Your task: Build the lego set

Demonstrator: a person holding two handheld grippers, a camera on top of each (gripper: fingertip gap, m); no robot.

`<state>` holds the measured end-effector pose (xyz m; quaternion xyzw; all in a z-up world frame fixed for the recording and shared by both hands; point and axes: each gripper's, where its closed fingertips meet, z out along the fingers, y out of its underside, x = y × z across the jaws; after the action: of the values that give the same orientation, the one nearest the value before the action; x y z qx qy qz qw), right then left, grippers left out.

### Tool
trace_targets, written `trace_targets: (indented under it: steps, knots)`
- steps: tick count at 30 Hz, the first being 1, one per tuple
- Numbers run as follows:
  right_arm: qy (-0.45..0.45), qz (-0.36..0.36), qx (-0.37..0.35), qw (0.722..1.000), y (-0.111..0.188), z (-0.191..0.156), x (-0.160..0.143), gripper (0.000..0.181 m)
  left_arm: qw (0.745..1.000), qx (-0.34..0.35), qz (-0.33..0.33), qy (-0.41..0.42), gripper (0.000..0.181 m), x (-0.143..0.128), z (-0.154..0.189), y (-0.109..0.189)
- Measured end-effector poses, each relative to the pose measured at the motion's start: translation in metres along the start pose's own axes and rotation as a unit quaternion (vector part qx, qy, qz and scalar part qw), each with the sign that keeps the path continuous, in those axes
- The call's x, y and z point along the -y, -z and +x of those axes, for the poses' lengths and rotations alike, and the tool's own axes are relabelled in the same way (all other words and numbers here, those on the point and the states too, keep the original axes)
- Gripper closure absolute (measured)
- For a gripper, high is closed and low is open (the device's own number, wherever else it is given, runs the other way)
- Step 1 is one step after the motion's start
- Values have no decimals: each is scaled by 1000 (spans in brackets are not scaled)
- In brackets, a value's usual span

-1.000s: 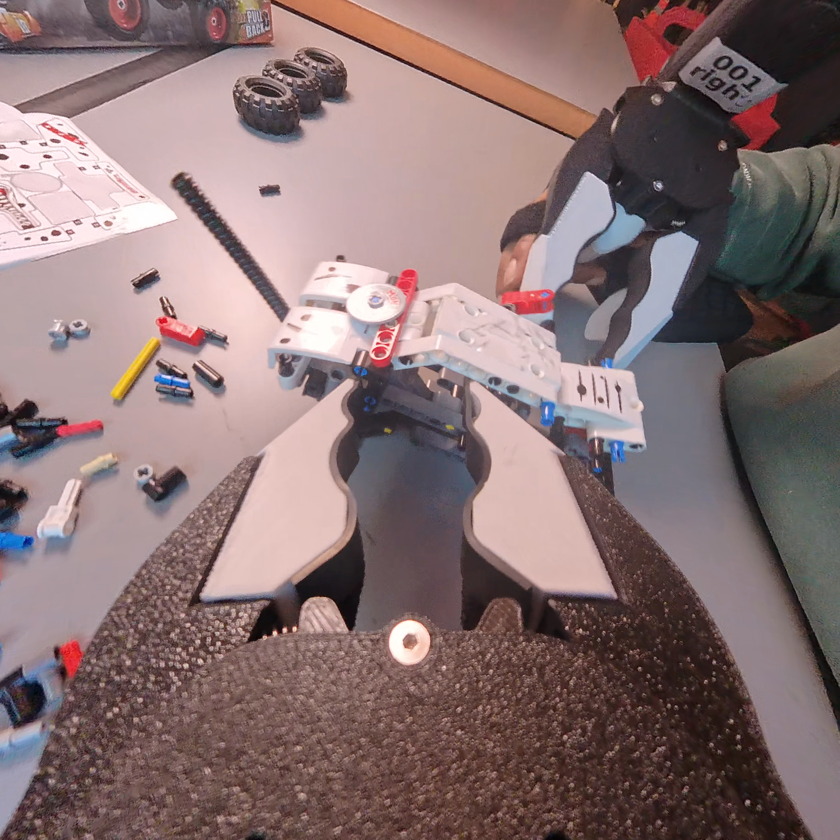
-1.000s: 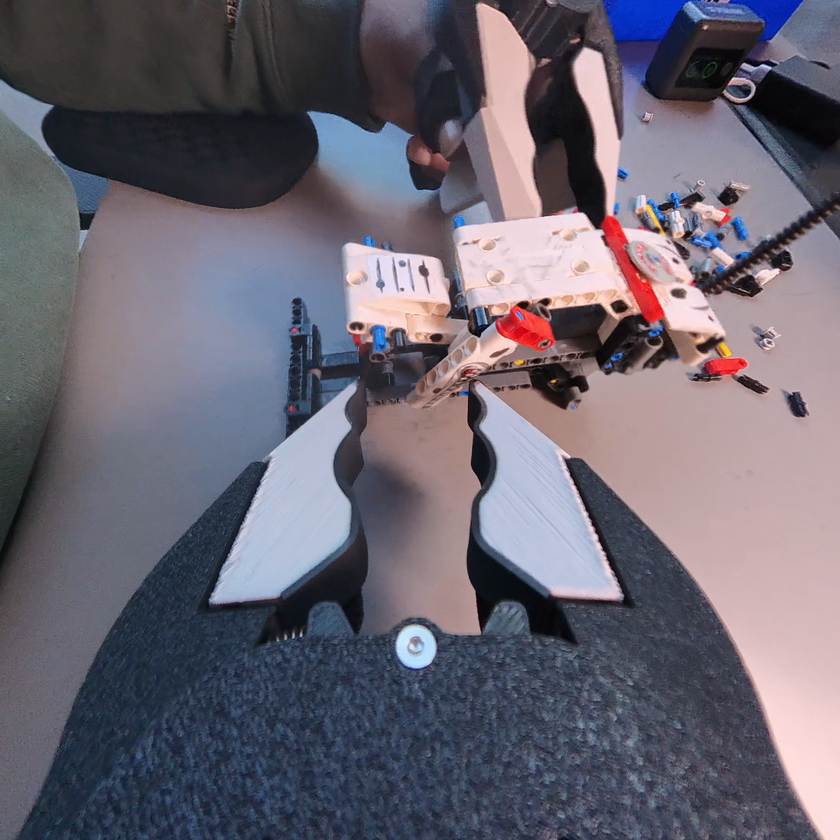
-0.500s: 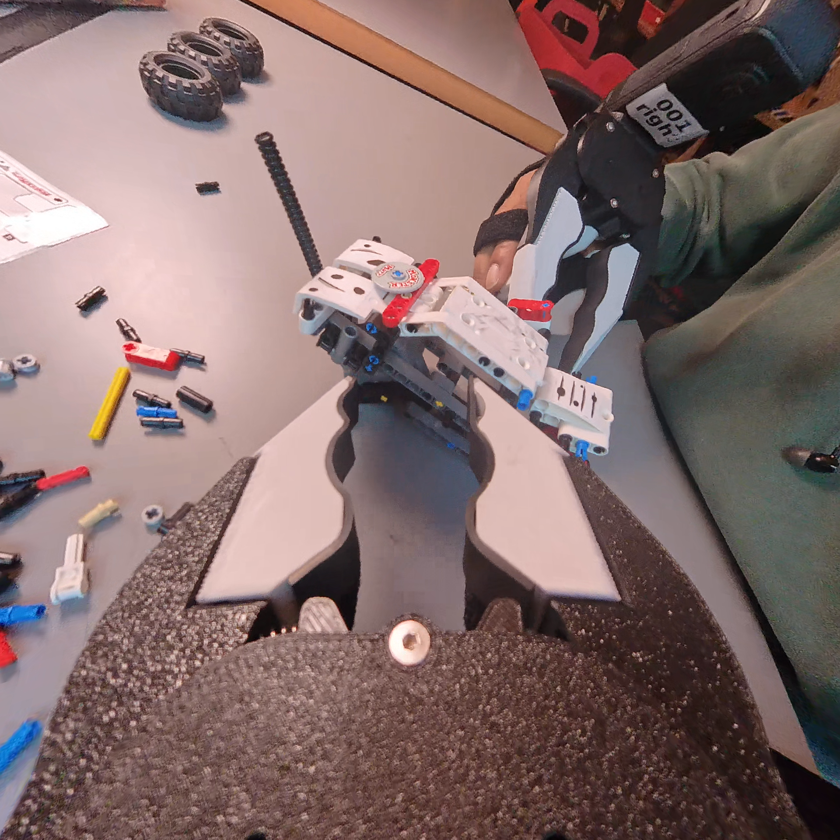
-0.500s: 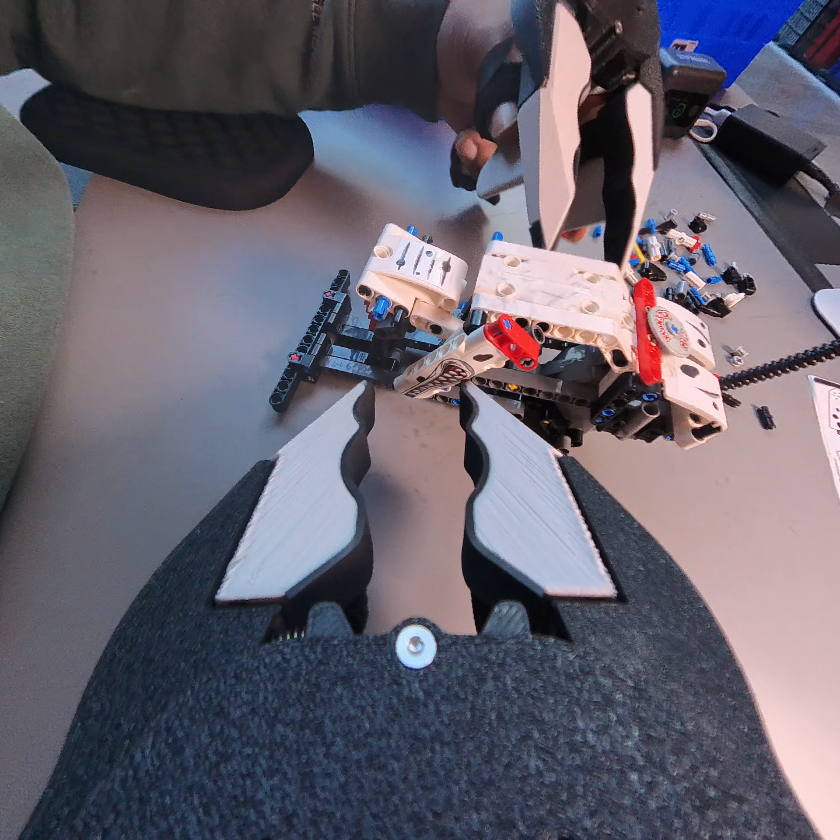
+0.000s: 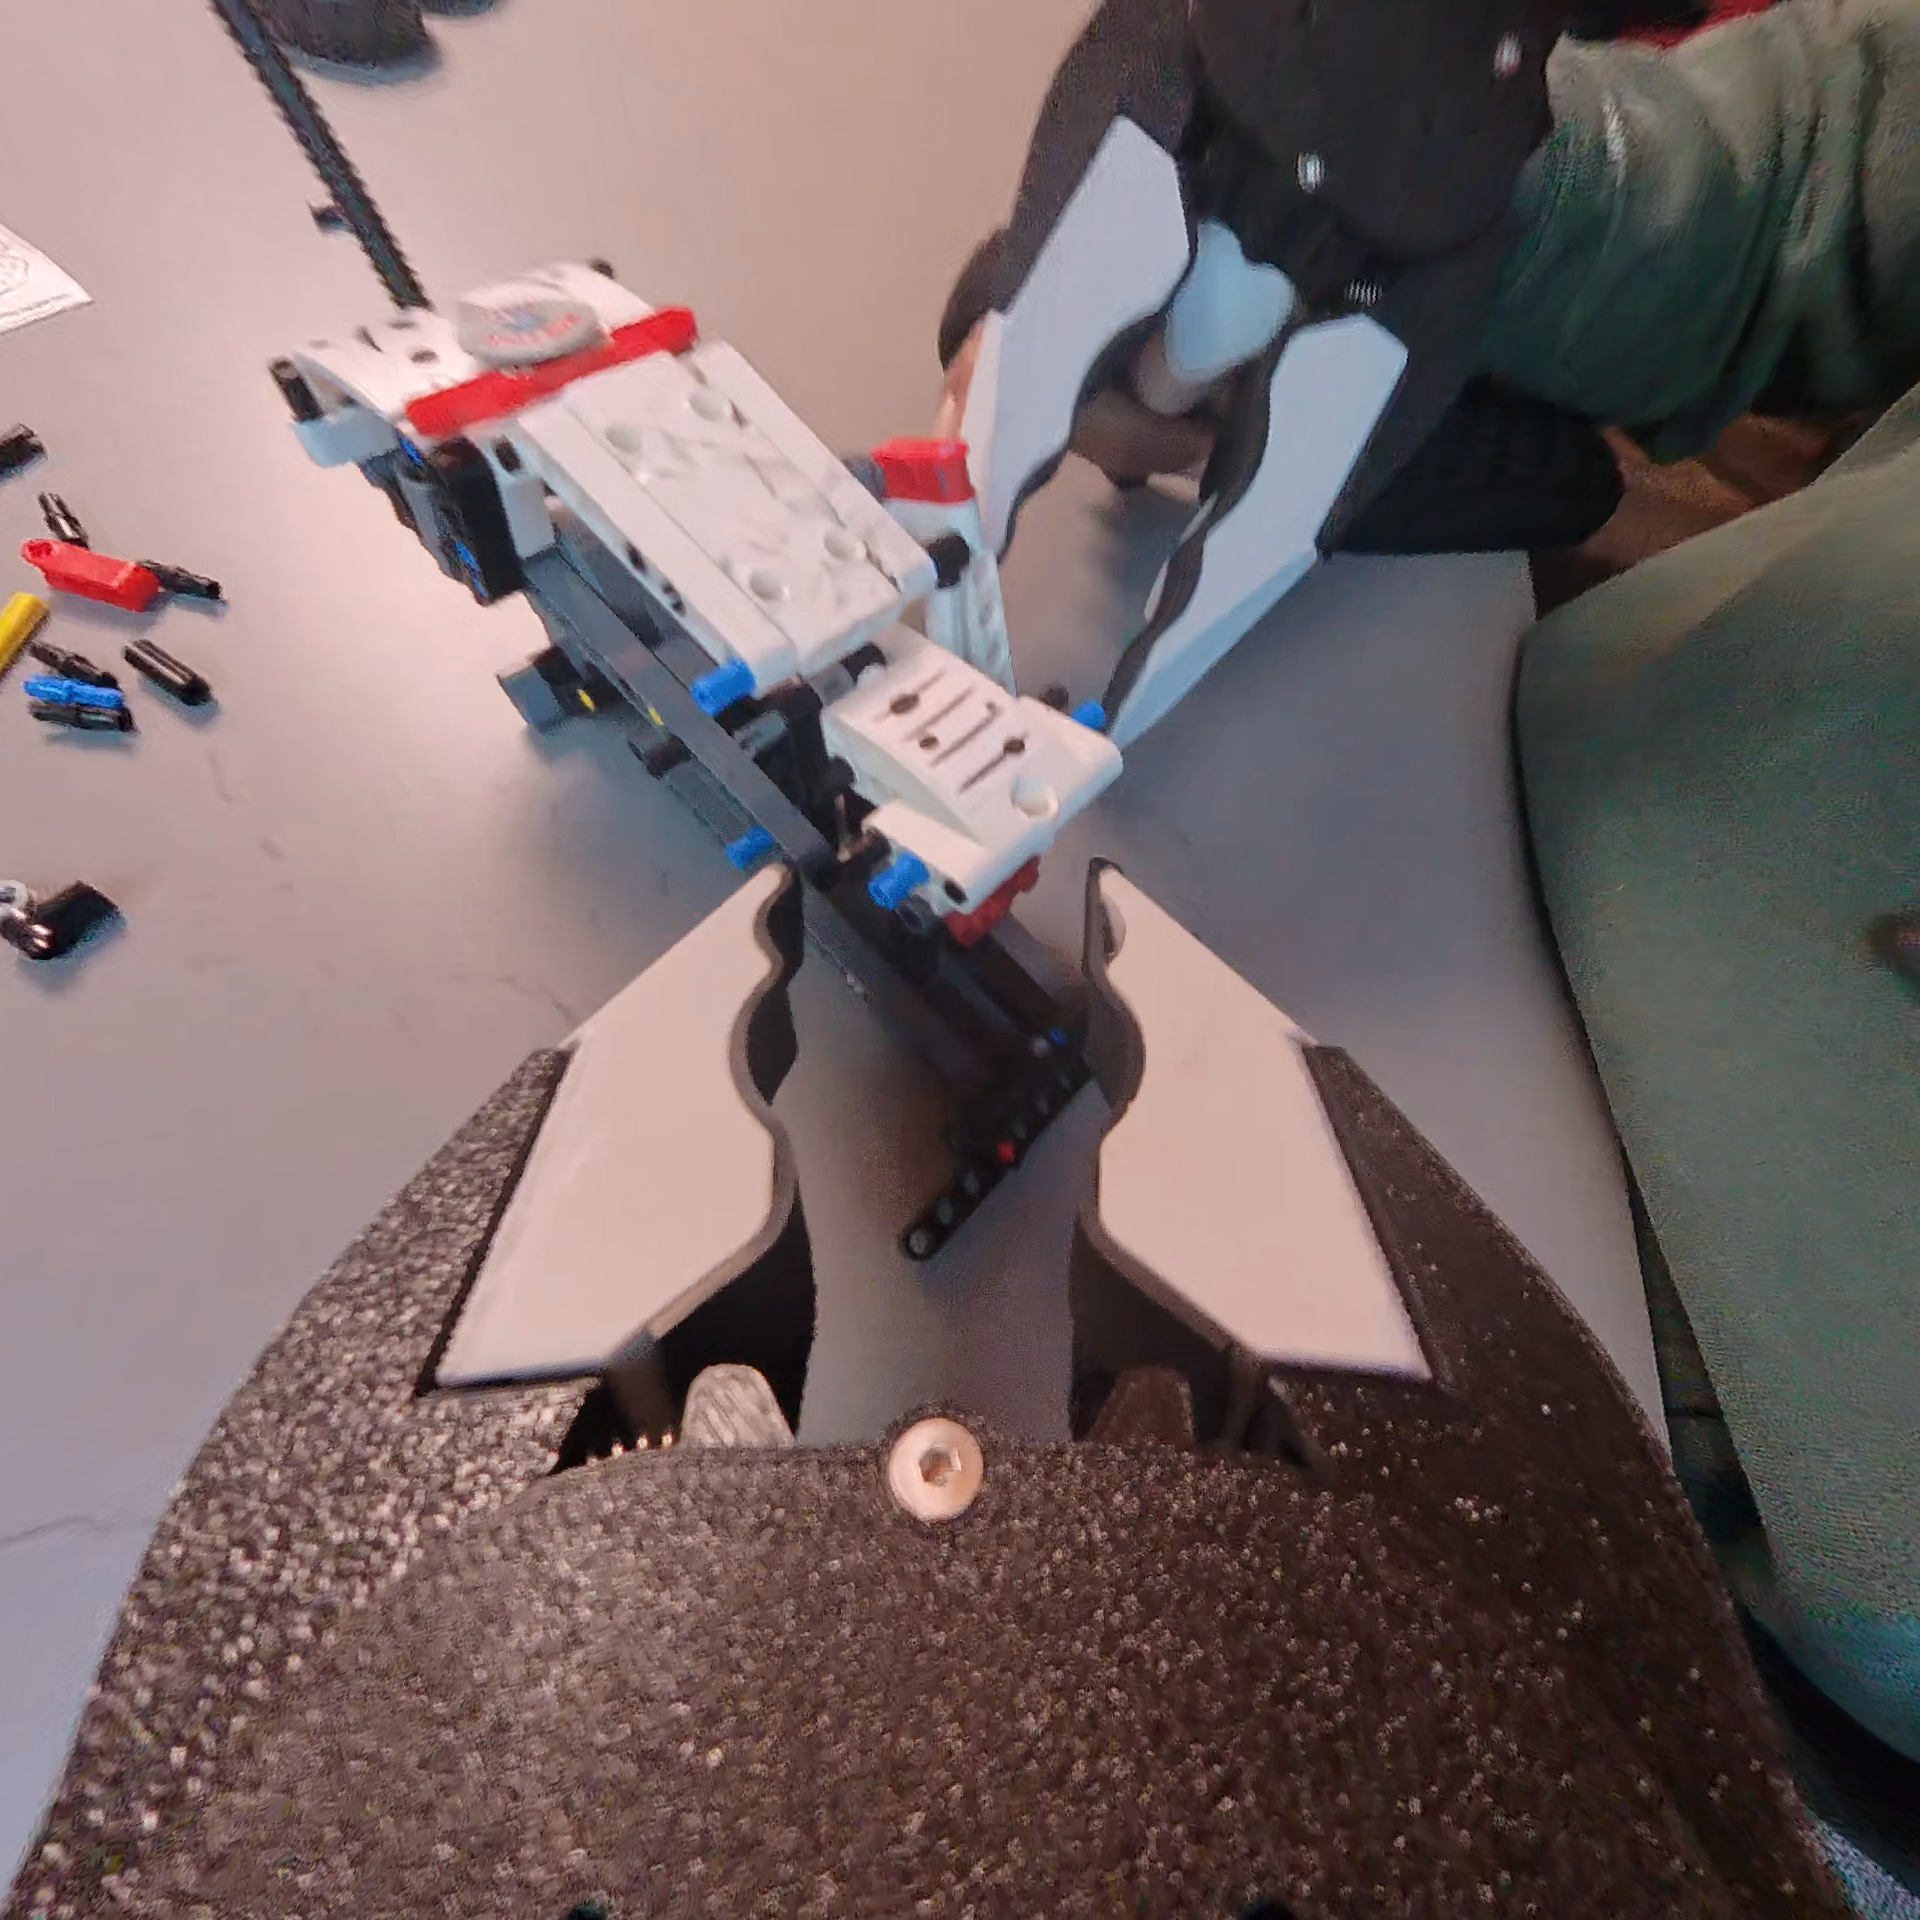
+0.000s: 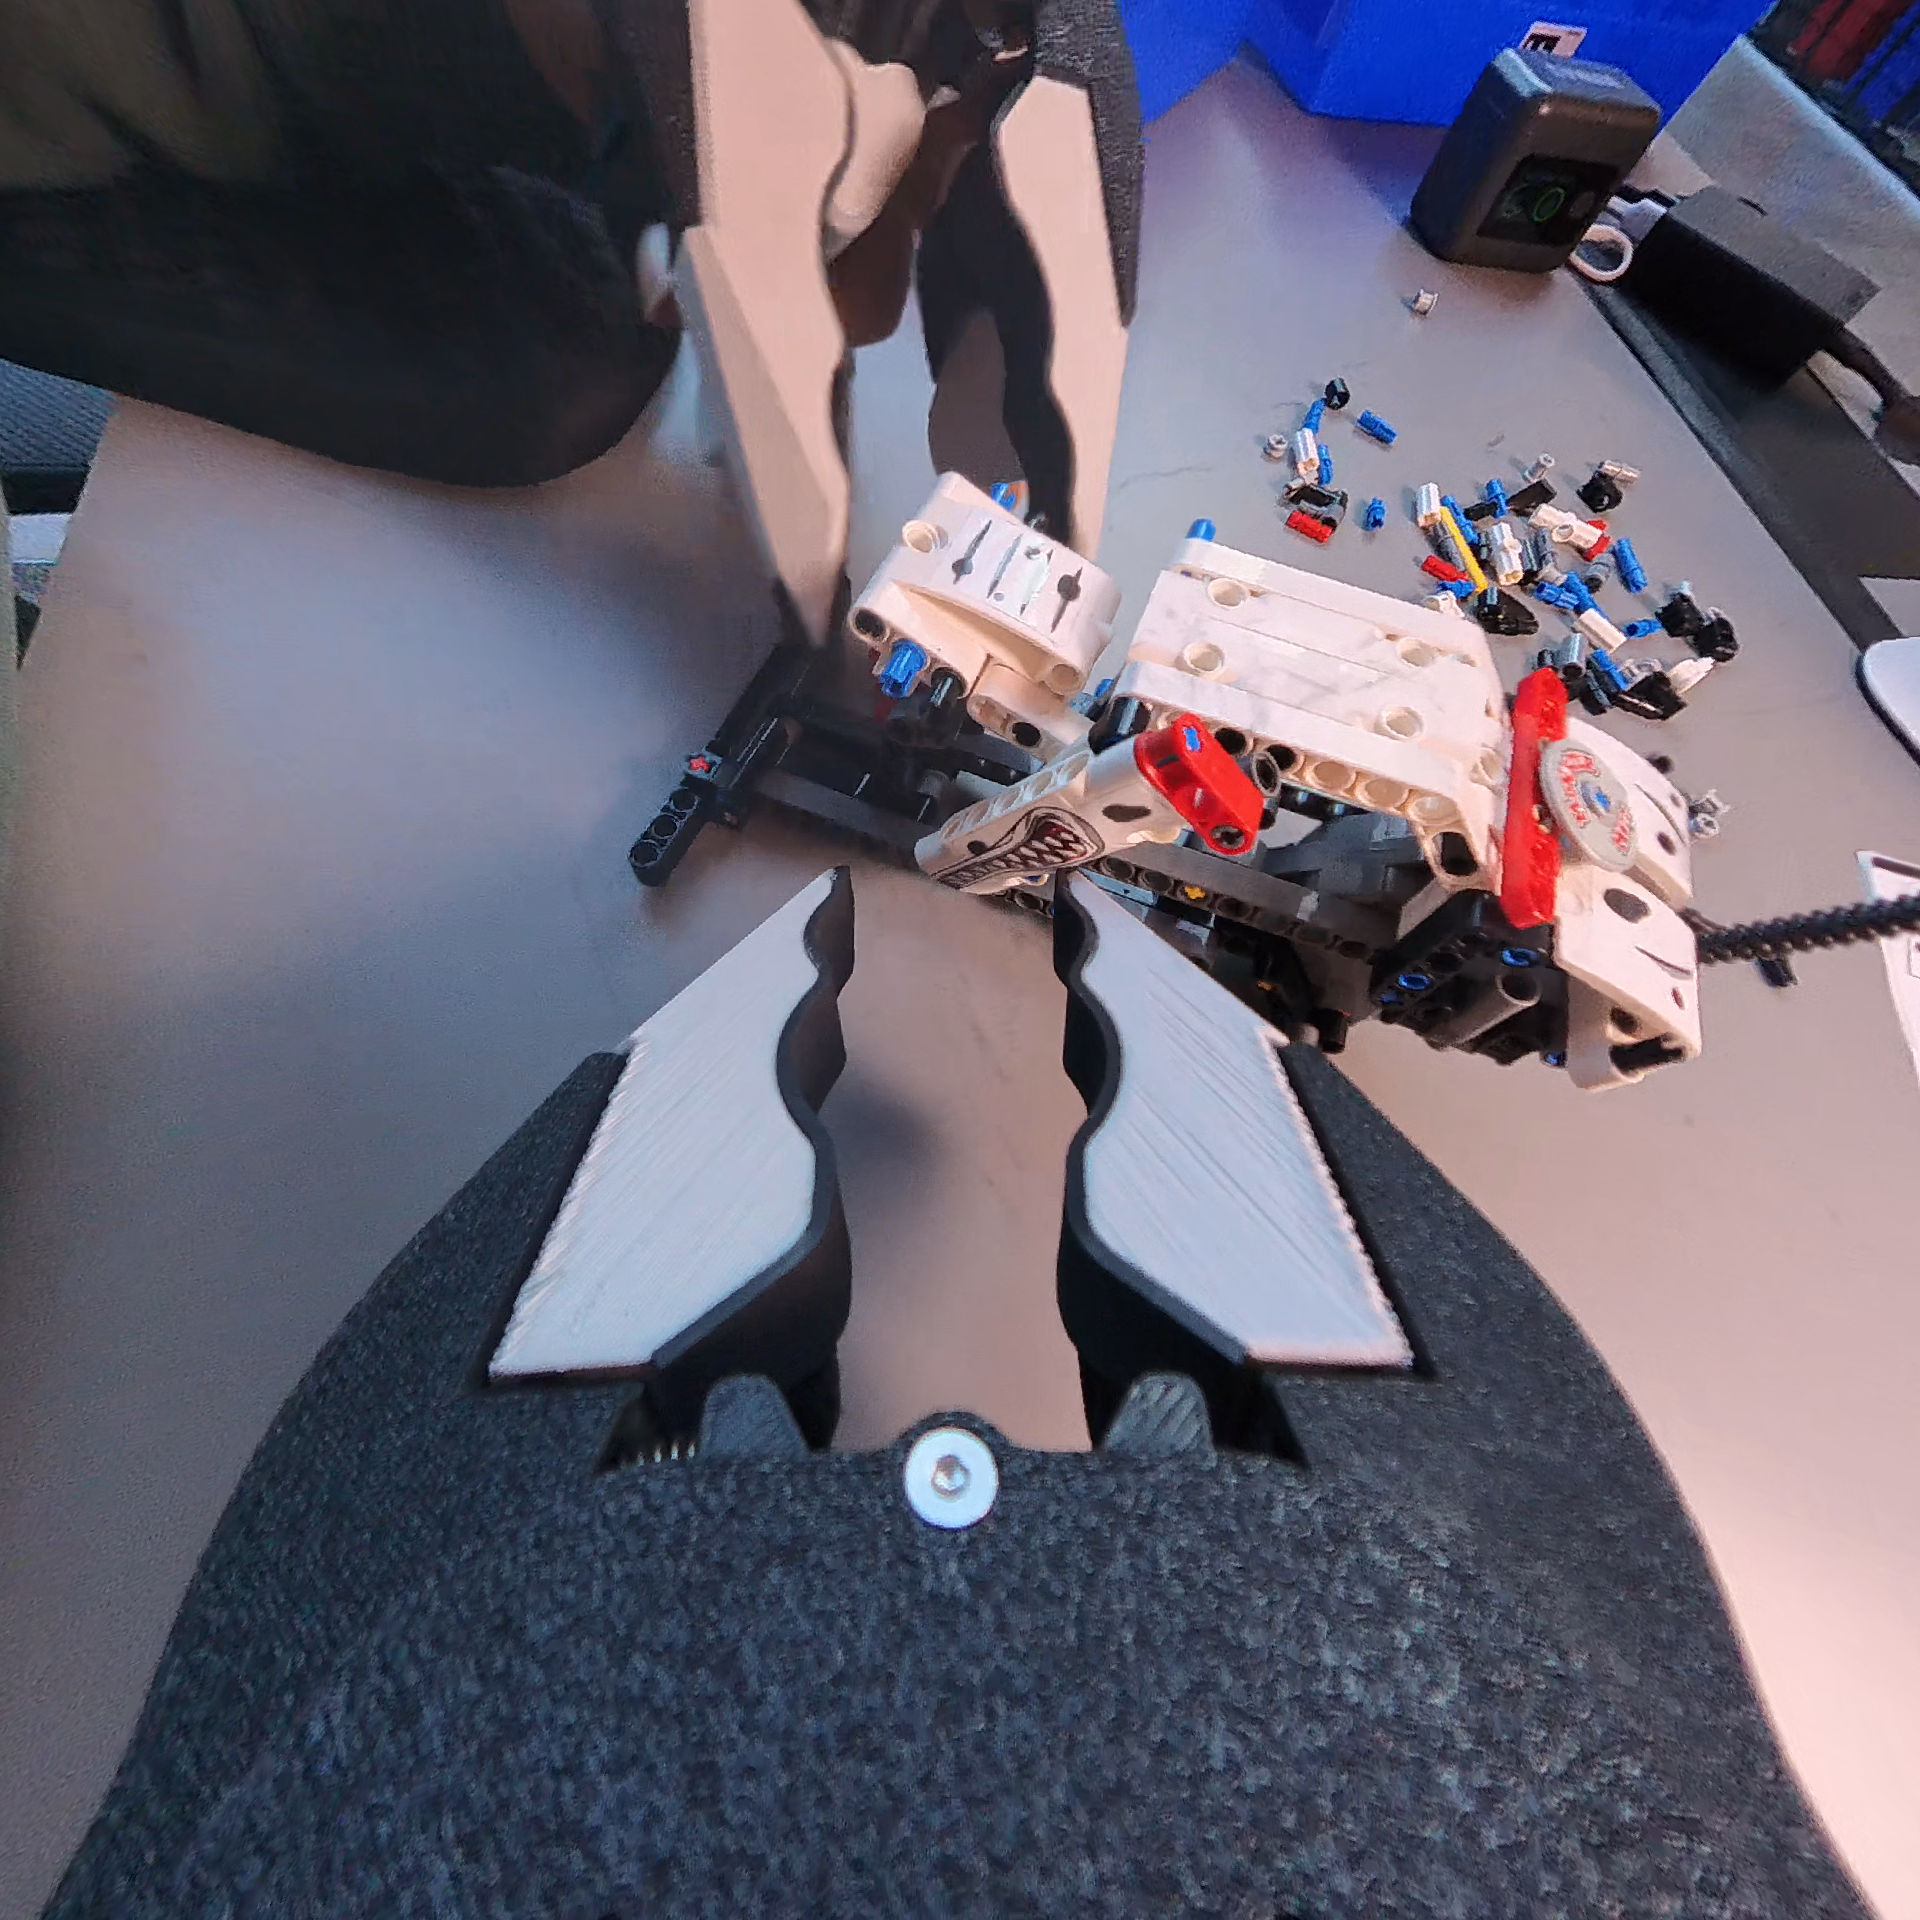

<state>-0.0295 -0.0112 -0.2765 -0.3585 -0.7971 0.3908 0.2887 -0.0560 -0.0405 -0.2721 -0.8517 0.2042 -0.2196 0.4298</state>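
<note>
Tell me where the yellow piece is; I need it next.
Left wrist view: the yellow piece lies at the far left edge, on the table, beside a red piece.

Bare tabletop [image 6: 1558, 1299] lay open on the model's [image 6: 1299, 665] near side, while loose pieces [image 6: 1538, 561] crowded its far side and the left tongs [image 6: 935, 582] blocked its black rear beam [image 6: 686, 810].

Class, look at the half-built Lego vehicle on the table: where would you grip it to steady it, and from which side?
Probably the black rear frame of the Lego vehicle, approached from behind by the left hand-held gripper. That narrow beam already lies between its open fingers, while the white panels are broad and sloped.
</note>
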Motion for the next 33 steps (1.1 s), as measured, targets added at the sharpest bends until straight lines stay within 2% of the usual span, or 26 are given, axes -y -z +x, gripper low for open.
trace_targets:
  steps: [4, 7, 10, 13, 15, 18, 21, 23, 25, 28, 33]
  knots:
    - [5, 15, -26, 1000, -6, 1, 8, 133, 997, -66, 27, 17, 142, 20, -12, 11]
    - [-5, 39, -32, 999, -8, 2, 17, 137, 988, -142, 43, 31, 142, 32, -15, 18]
    - [-1, 66, -9, 998, -11, -10, 31, 148, 965, -235, 71, 90, 144, 46, -21, 23]
    - [63, 44, -28, 997, -18, -16, 32, 139, 939, -312, 73, 124, 150, 51, -22, 21]
    - [82, 49, -25, 995, -10, -16, 36, 143, 931, -335, 65, 128, 149, 53, -25, 21]
    - [95, 84, -63, 990, 16, 11, 51, 145, 935, -330, 58, 119, 151, 55, -34, 23]
    - [159, 60, -138, 976, 33, 58, 51, 135, 941, -316, 26, 120, 146, 49, -44, 25]
    - [177, -6, -131, 975, 25, 76, 34, 117, 944, -305, 5, 128, 147, 45, -52, 23]
    - [191, -49, -118, 973, 11, 89, 23, 113, 949, -286, -10, 133, 149, 42, -60, 18]
    - [214, -98, -120, 964, -5, 112, 14, 122, 957, -256, -24, 134, 147, 36, -69, 9]
    - [198, -116, -89, 969, -9, 121, 12, 125, 984, -124, -6, 128, 141, 28, -95, 11]
